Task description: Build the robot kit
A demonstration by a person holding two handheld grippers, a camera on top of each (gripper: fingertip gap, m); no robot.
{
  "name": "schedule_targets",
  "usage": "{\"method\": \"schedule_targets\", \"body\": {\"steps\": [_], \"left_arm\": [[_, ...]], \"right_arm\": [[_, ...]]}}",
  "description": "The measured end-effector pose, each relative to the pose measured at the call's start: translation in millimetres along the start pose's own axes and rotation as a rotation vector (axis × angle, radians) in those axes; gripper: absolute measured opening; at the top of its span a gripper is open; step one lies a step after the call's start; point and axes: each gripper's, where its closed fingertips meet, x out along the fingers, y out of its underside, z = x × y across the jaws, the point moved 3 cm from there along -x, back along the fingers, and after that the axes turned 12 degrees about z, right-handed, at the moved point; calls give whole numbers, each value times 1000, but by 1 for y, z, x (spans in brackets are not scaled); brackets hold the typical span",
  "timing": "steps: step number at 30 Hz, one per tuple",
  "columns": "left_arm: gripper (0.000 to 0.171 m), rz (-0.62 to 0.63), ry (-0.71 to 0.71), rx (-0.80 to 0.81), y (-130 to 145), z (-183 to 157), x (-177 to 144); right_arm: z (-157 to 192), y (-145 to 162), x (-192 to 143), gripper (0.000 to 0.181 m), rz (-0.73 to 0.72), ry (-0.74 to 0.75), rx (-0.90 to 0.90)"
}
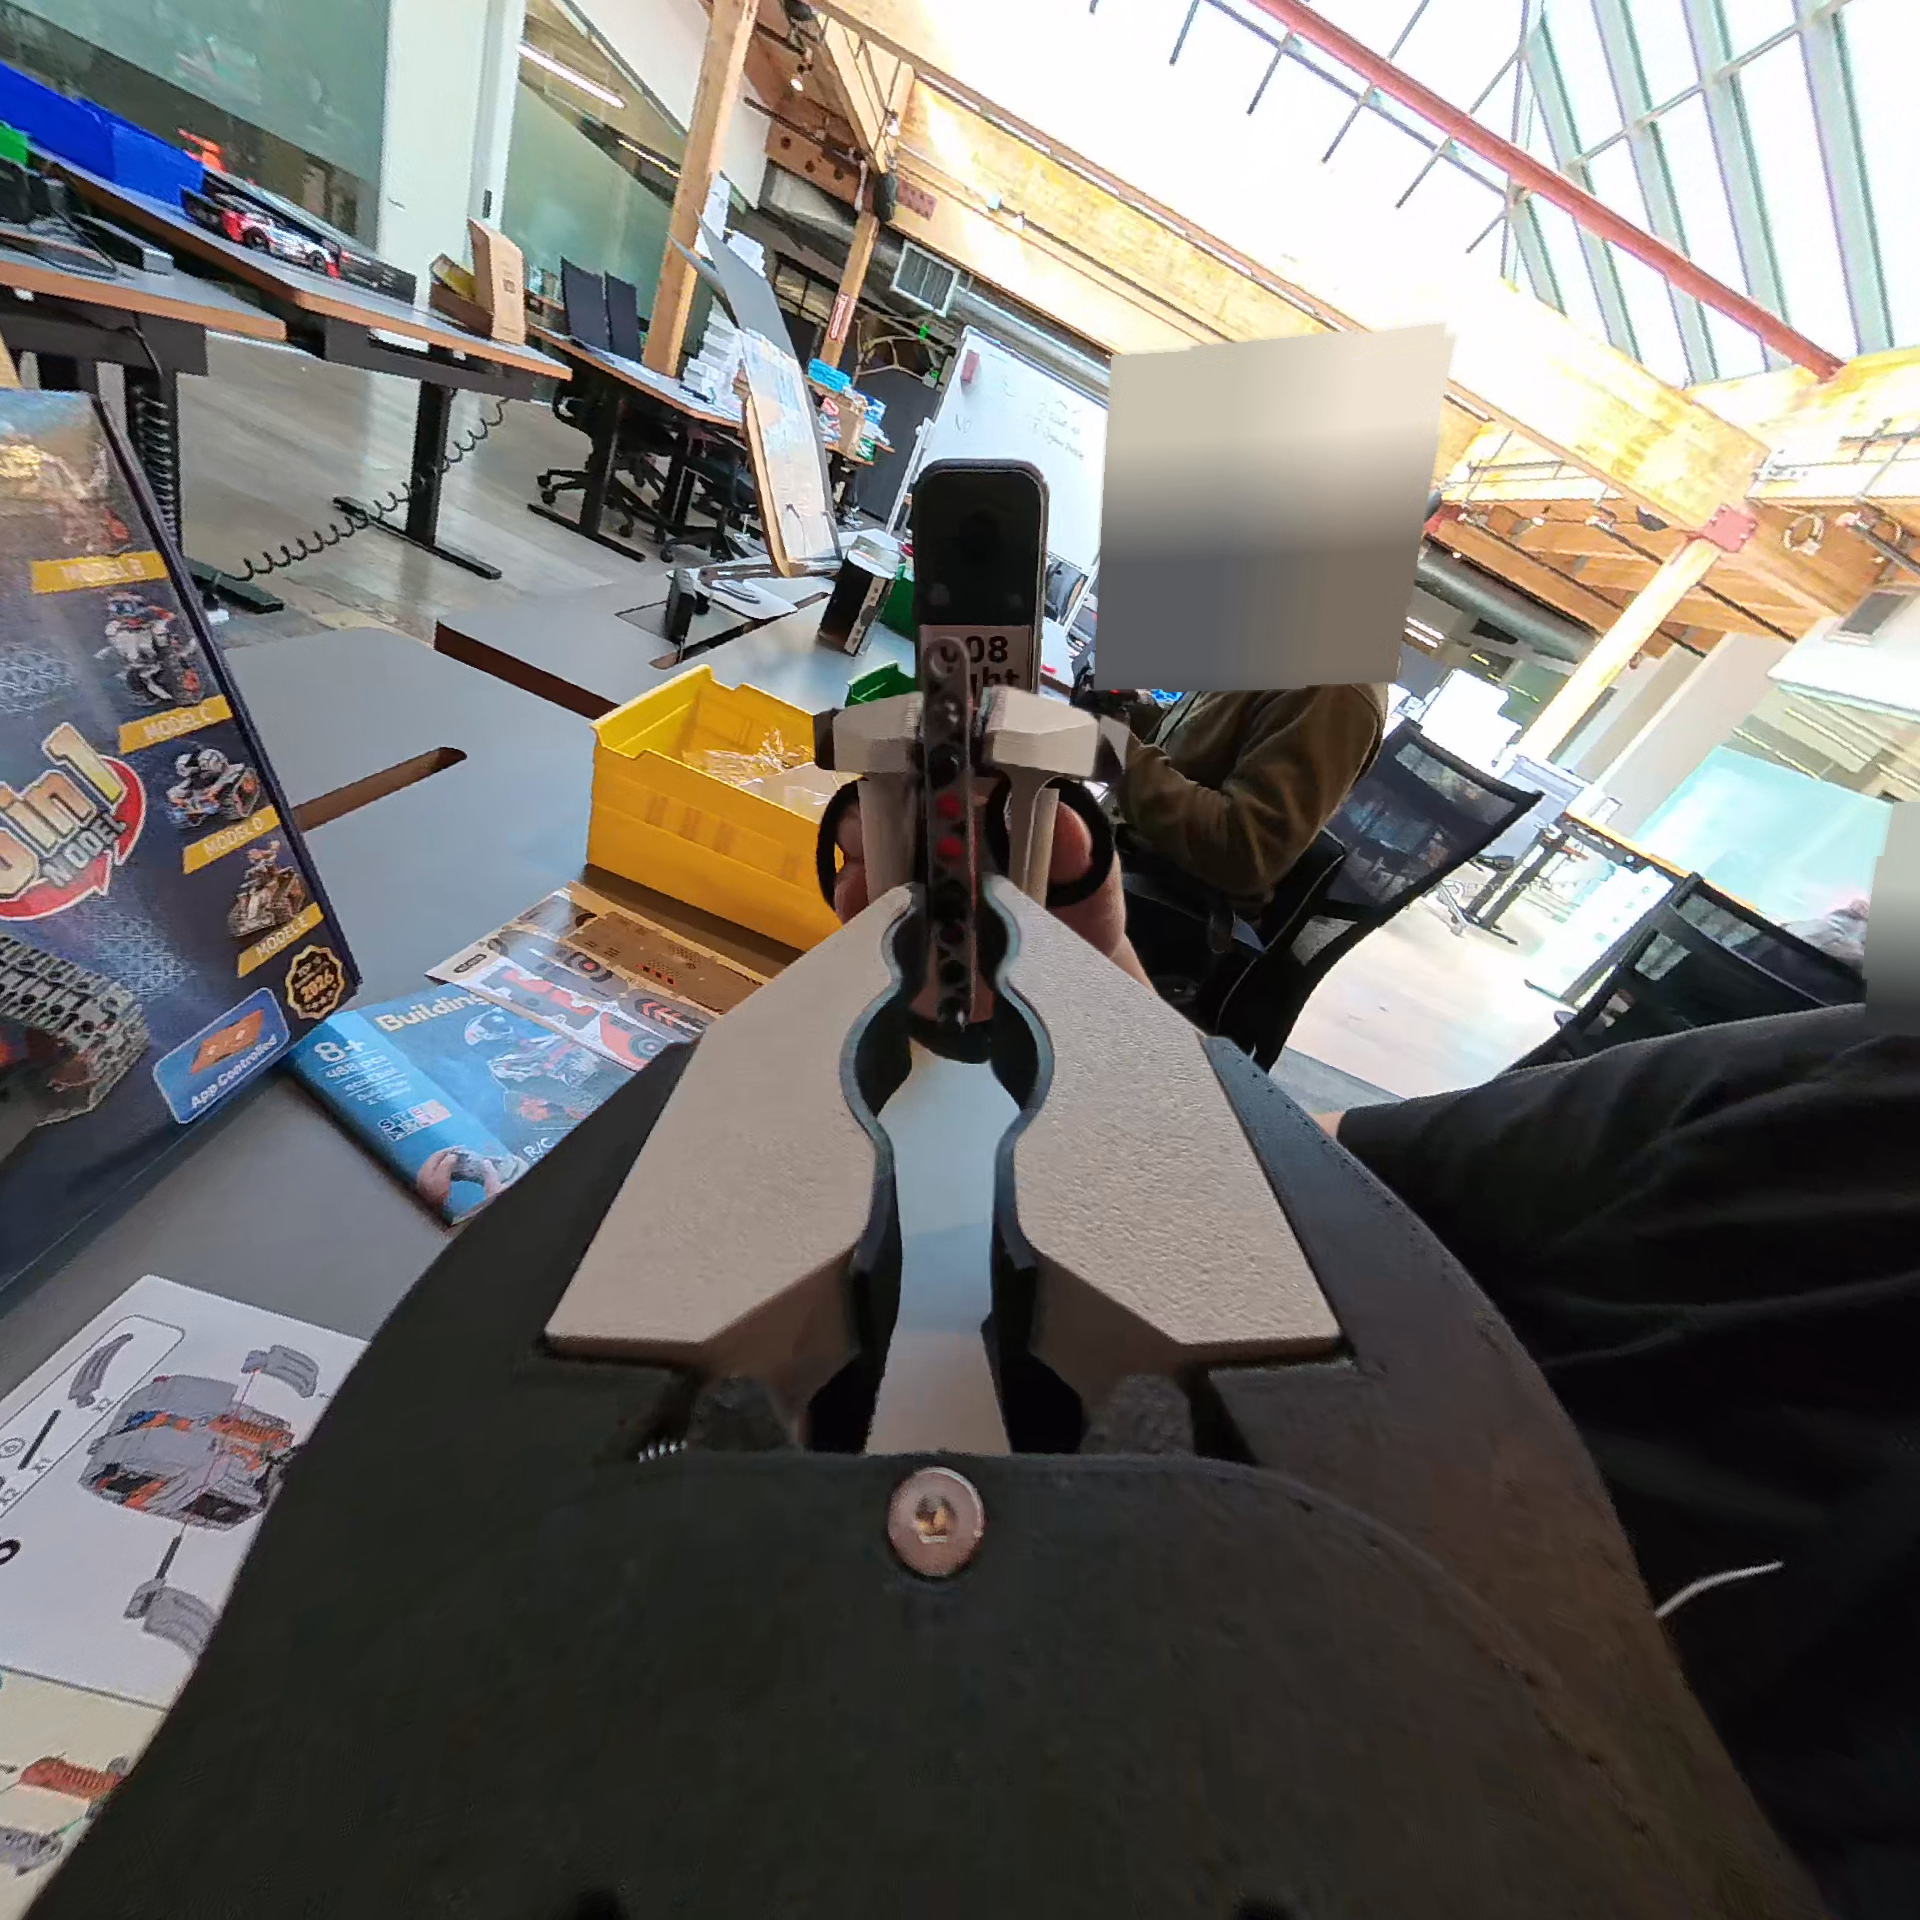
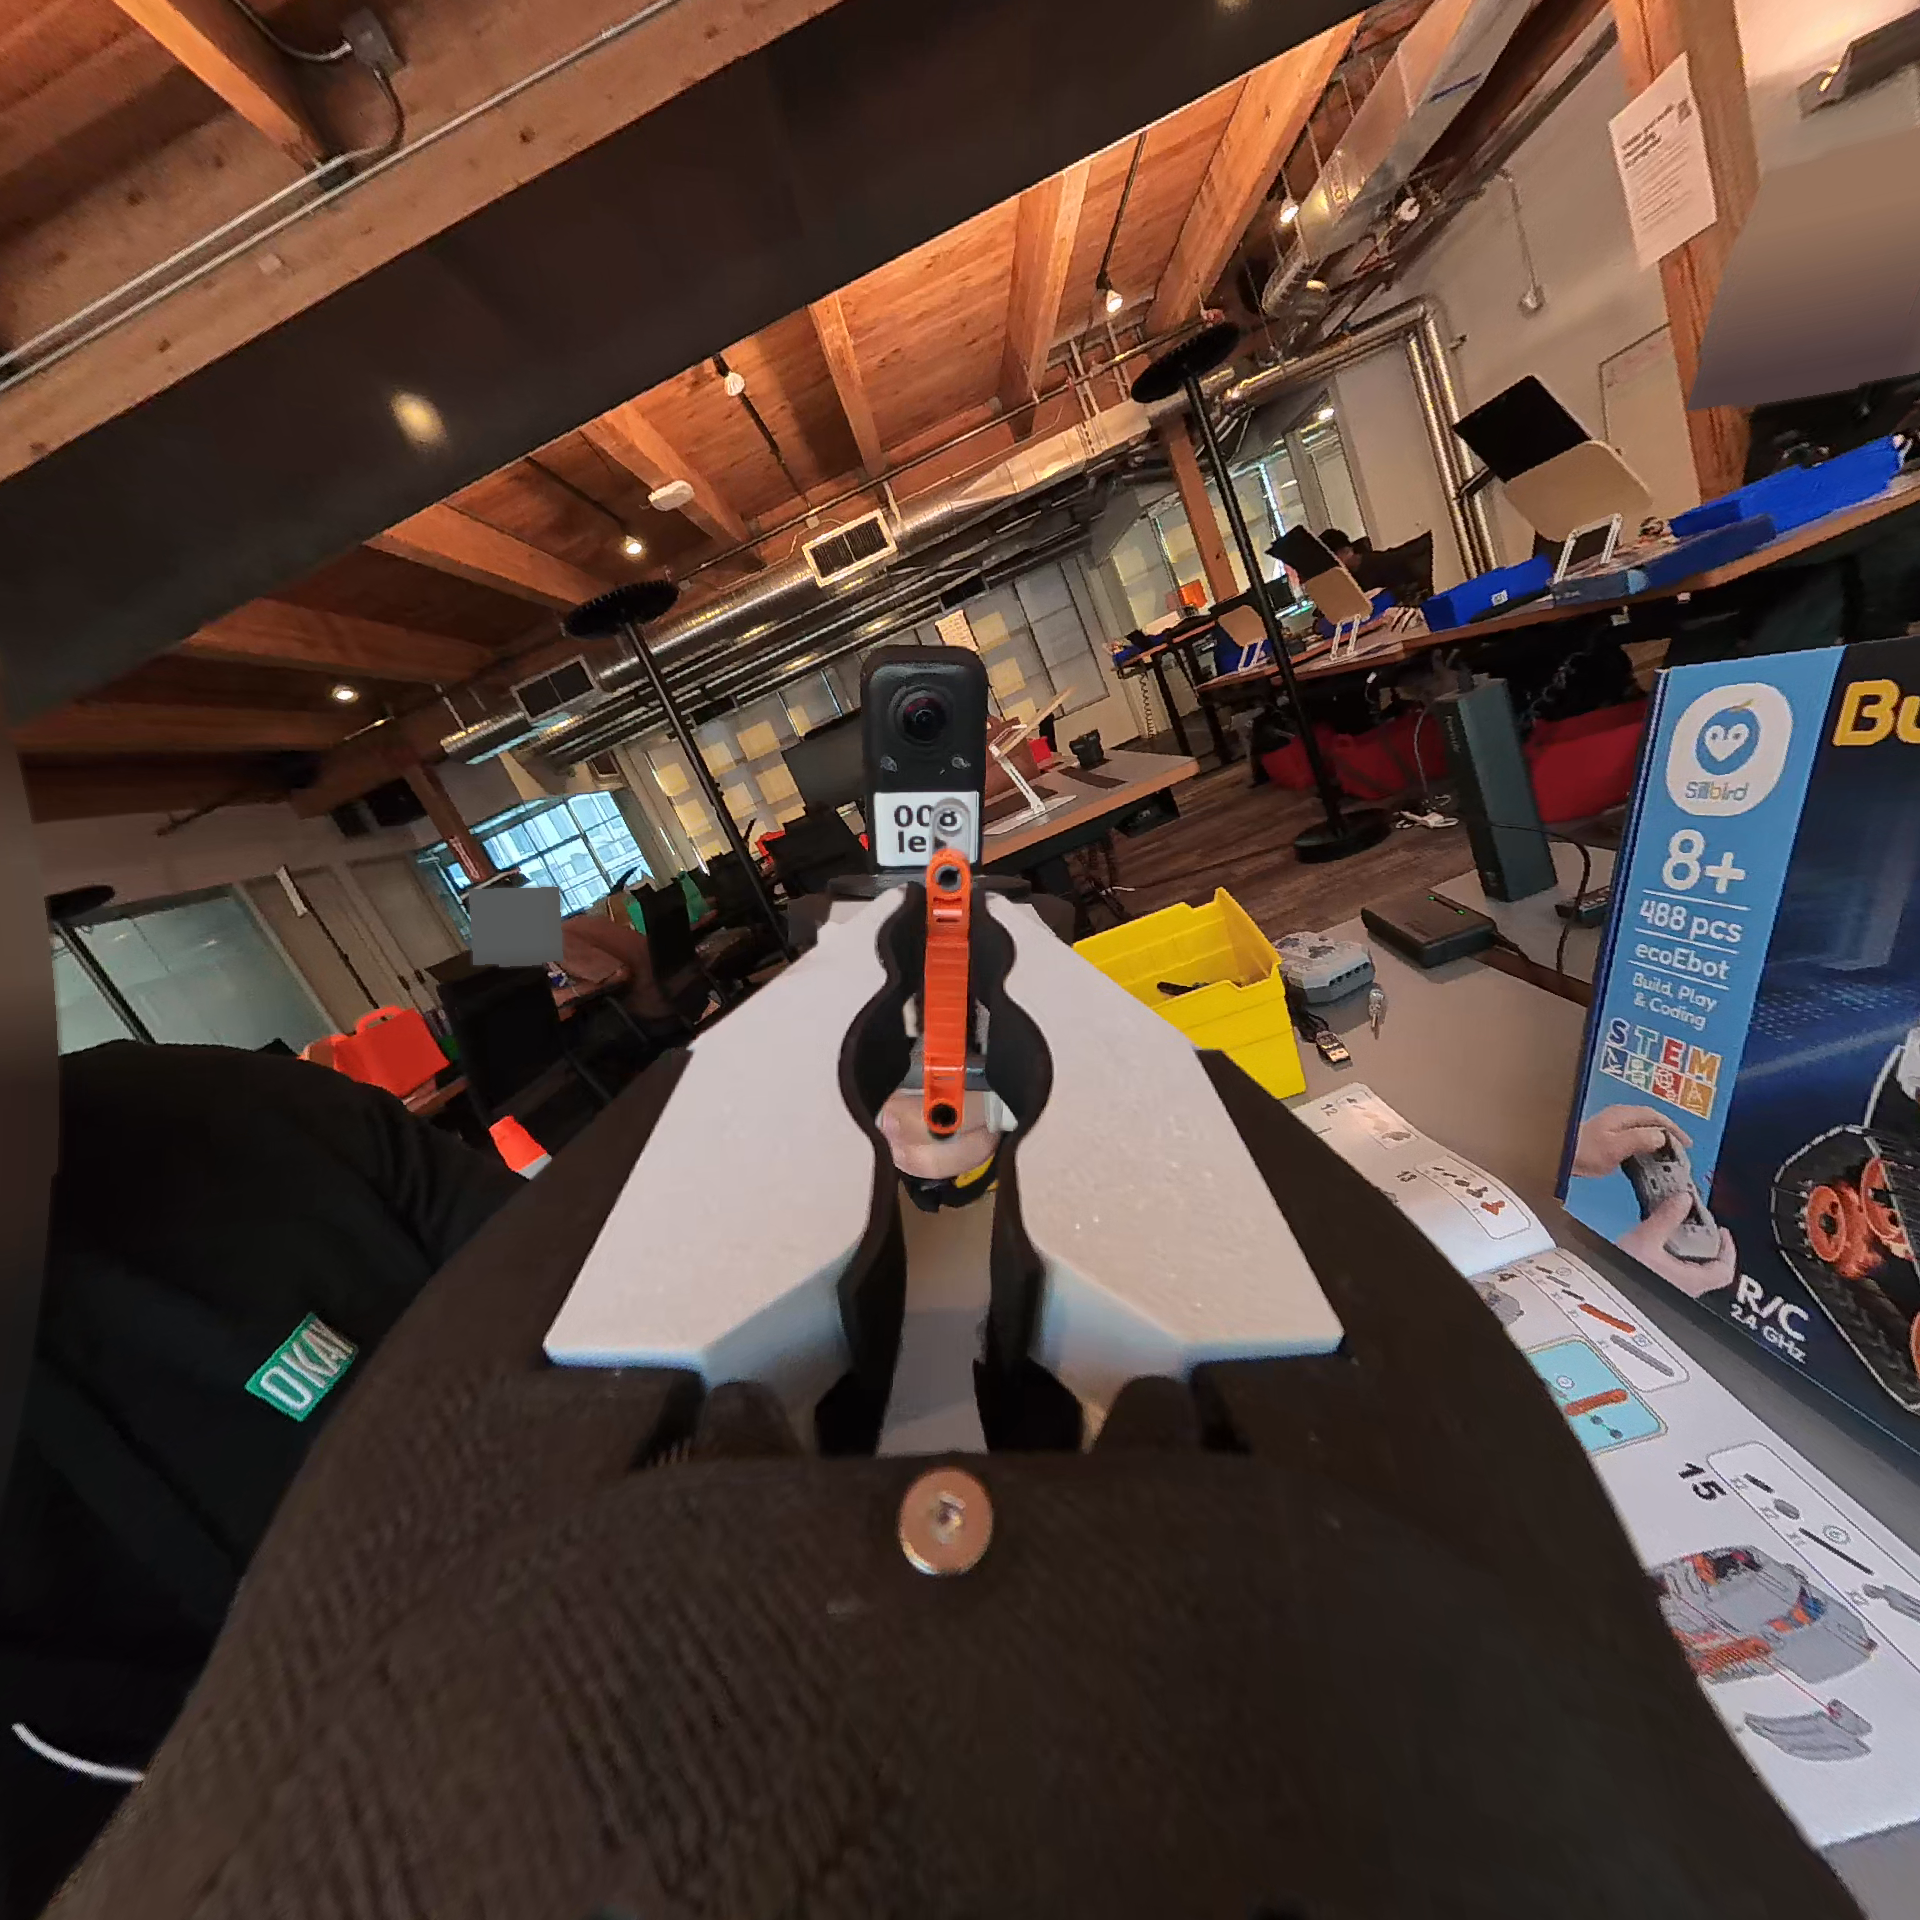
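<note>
Facing each other raised: left tongs (image 1: pixel 951 935) pinching grey beam (image 1: pixel 948 831), right tongs (image 2: pixel 945 935) pinching orange beam (image 2: pixel 945 987).

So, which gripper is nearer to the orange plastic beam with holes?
Right. The right gripper is shut on the orange beam; the left gripper faces it, holding a grey pinned beam.

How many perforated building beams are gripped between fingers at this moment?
2. A grey beam with red and black pins is pinched in the left gripper; an orange beam is pinched in the right gripper. Loose ones in the yellow bin may be hidden.
</note>
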Motion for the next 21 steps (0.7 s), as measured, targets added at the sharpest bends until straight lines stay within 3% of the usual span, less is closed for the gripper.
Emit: {"method": "schedule_targets", "body": {"steps": [11, 13, 14, 18, 21], "left_arm": [[9, -11, 2, -33, -2, 6, -9], [35, -42, -92, -35, -9, 16, -25], [38, -64, -164, -20, -13, 22, -37], [39, -159, -529, 105, -32, 35, -102], [36, -280, -607, 139, -46, 21, -142]], "right_arm": [[-1, 12, 8, 5, 104, 34, -68], [-13, 10, 3, 6, 80, 134, -94], [-23, 8, -1, 5, 62, 215, -111], [-58, 13, -17, 5, 58, 438, -153], [-78, 25, -18, 5, 94, 481, -125]]}}
